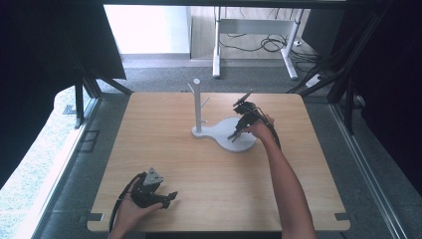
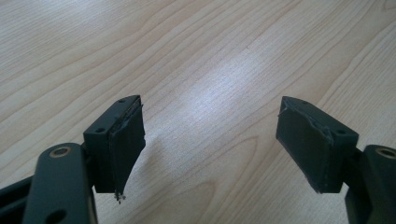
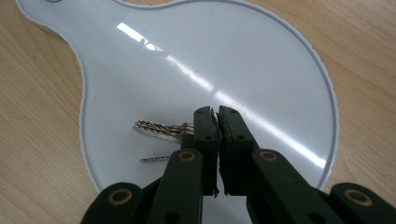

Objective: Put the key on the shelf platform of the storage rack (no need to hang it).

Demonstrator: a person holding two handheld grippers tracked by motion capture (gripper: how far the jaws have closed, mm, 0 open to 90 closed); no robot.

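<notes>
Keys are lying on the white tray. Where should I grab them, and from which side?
The keys lie flat on the white tray, blades fanned away from the right gripper. Probably grip the bunched head end, where the shut jaws already are, coming from above; the thin blades lie too flat to pinch.

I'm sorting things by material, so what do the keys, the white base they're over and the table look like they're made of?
Keys: silvery metal, going by the bright glint and toothed edges.
White base: probably glossy plastic or coated board; it mirrors streaks of light.
Table: light wood or wood-look laminate, matte to satin, with visible grain lines. I can't tell which from the look alone.
</notes>
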